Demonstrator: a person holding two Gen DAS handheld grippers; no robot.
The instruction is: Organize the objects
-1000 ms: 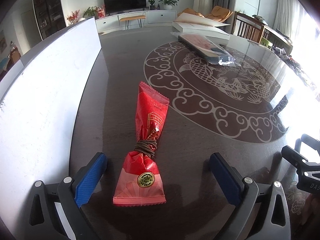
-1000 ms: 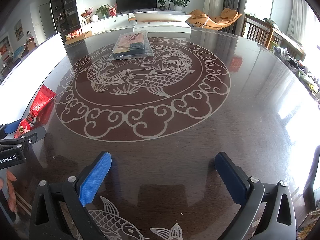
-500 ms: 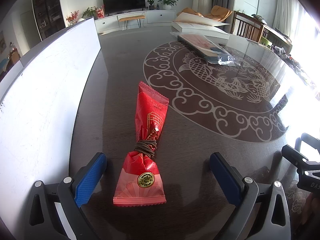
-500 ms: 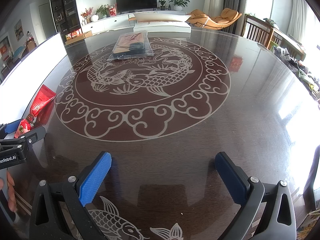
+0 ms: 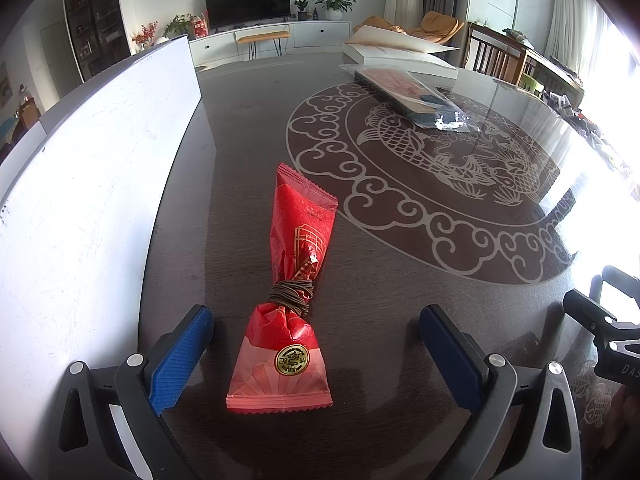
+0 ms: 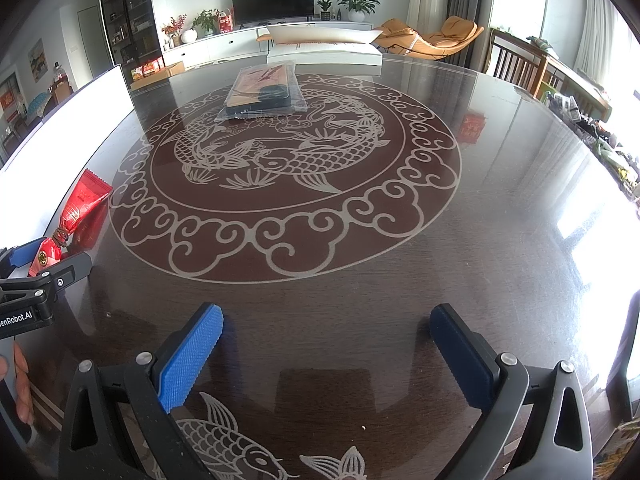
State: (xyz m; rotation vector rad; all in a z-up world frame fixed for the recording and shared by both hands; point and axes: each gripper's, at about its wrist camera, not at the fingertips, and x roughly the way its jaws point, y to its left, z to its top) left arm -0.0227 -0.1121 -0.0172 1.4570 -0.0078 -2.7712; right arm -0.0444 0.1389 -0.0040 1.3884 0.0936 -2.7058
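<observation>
A red snack packet [image 5: 296,280], bound round its middle with brown cord, lies flat on the dark table. Its near end rests between the blue pads of my left gripper [image 5: 316,354], which stands open and touches nothing. In the right wrist view the same packet [image 6: 80,208] shows at the far left beside the left gripper [image 6: 38,266]. My right gripper [image 6: 326,354] is open over bare table with nothing between its fingers. A clear plastic bag holding a flat dark item [image 6: 262,92] lies at the far side of the fish pattern.
A white board [image 5: 88,184] stands along the table's left edge close to the packet. A white flat box [image 6: 324,46] sits at the far edge. The right gripper's body [image 5: 608,340] shows at the lower right of the left wrist view. Chairs stand beyond the right rim.
</observation>
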